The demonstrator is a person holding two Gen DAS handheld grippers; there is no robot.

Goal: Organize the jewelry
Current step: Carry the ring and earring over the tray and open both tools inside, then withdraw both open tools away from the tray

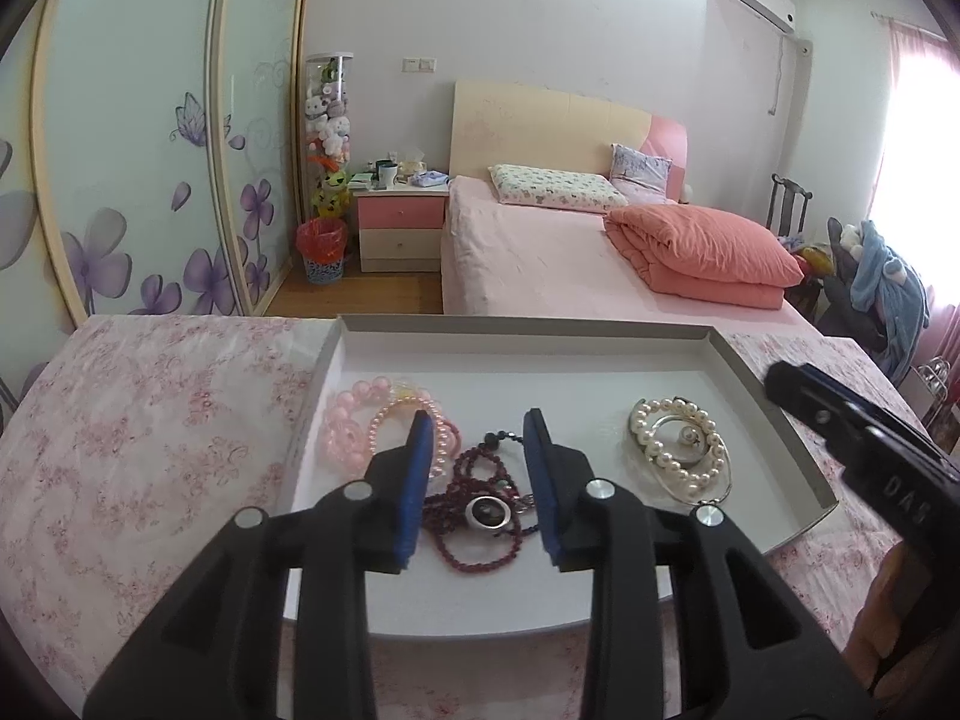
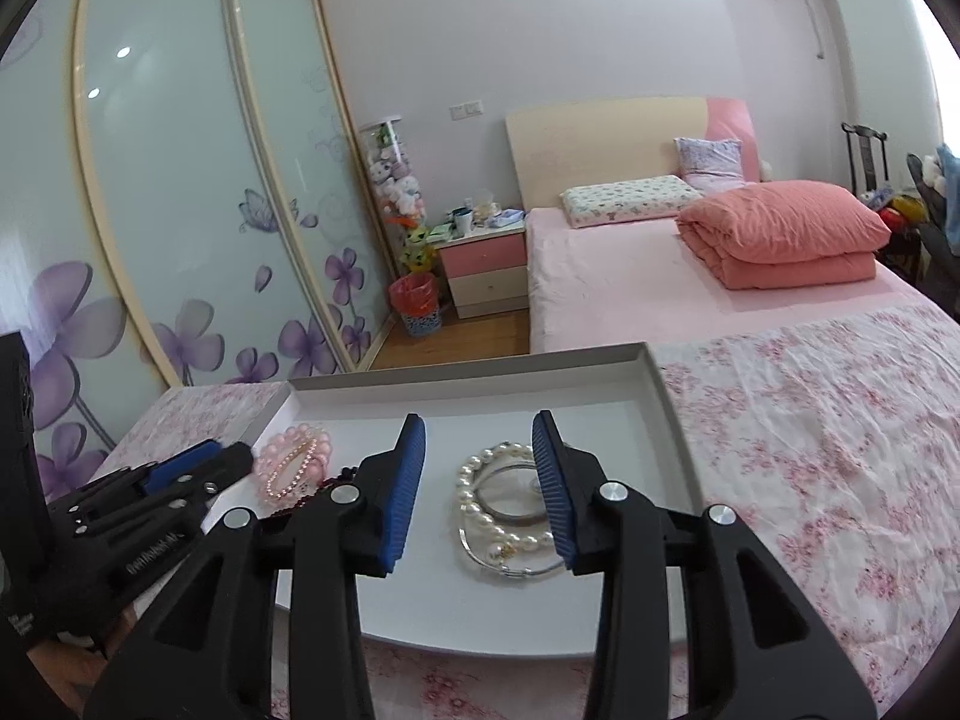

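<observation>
Here the jewelry lies in a shallow white tray point(image 1: 768, 414) on a table under a pink floral cloth point(image 1: 150, 420); a dark red bead necklace point(image 1: 480, 516) with a round metal pendant point(image 1: 489, 511) sits tangled in the middle, a pale pink bead bracelet point(image 1: 345, 420) and a small pearl strand point(image 1: 390, 414) overlap at its left, and a white pearl bracelet point(image 1: 678, 438) rests on silver bangles point(image 1: 696, 489) well apart to the right. The left gripper point(image 1: 479, 480) hovers over the red necklace with its blue pads point(image 1: 420, 480) spread wide and nothing between them, seemingly lined up to take that tangle first; the right gripper point(image 2: 479, 480) hangs over the pearl bracelet point(image 2: 492, 504) and bangles, likewise spread and empty, probably so each claw covers its own cluster. Whether either touches the tray floor cannot be told. Beyond the table stand a pink bed point(image 1: 540, 264) and a flowered wardrobe point(image 1: 150, 180).
</observation>
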